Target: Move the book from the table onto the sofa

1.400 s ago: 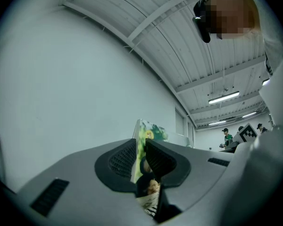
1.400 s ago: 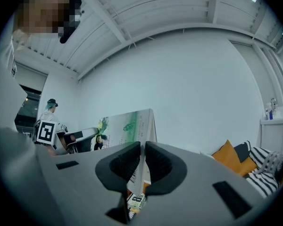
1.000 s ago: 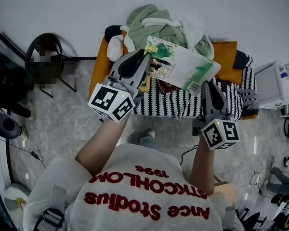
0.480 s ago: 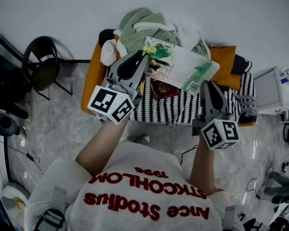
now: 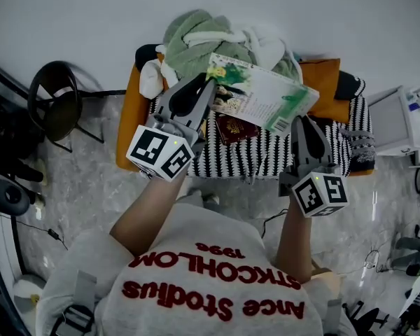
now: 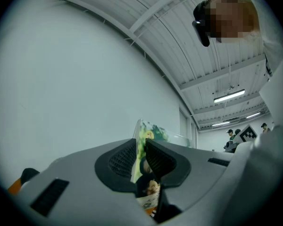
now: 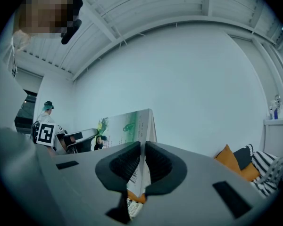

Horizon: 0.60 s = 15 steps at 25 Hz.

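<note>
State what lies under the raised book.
A striped throw on the sofa and part of a dark red booklet show beneath the book; the book hides the rest of it.

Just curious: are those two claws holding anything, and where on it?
Yes, the book: the left gripper clamps one end, the right gripper the opposite end.

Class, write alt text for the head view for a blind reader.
From above: a person holds a green-covered book over a striped sofa, the left gripper and right gripper each clamped on one edge. Green blankets lie heaped behind.
</note>
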### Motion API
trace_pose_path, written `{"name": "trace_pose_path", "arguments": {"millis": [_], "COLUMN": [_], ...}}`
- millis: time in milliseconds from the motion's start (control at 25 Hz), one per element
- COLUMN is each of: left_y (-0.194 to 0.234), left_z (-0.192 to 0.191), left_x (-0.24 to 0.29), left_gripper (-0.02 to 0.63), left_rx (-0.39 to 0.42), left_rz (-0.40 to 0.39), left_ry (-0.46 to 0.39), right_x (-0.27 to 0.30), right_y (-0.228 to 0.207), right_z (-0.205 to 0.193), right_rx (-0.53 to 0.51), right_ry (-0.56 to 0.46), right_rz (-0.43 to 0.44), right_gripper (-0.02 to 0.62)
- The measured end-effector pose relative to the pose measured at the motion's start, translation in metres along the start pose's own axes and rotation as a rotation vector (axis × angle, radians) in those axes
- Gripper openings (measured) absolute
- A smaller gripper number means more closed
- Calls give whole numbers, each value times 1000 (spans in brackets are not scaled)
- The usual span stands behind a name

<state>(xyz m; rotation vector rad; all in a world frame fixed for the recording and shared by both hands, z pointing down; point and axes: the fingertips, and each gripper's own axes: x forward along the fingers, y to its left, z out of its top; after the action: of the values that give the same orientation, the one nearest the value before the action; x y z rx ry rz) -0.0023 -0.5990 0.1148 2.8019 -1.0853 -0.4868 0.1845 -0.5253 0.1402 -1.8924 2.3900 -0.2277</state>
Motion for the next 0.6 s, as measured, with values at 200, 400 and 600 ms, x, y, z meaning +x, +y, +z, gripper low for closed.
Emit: {"name": "trace_pose_path", "arguments": {"millis": [200,400,600], "left_y": [4,14,28], "left_z": [-9,-23,-48], "left_x": [8,15,23], "left_gripper": [66,66,66], "left_rx": [-17,-24,-37], "left_rz": [-16,-14,-6], "left_ry": [7,44,86], "right_x": [1,10,23], "right_y": [-3,-10,-20], "right_z": [-6,-19,-39], "right_rx": [12,42,64], "right_ry": [12,36,73], "right_rz": [-20,-42,-54], "right_gripper": [58,58,58]}}
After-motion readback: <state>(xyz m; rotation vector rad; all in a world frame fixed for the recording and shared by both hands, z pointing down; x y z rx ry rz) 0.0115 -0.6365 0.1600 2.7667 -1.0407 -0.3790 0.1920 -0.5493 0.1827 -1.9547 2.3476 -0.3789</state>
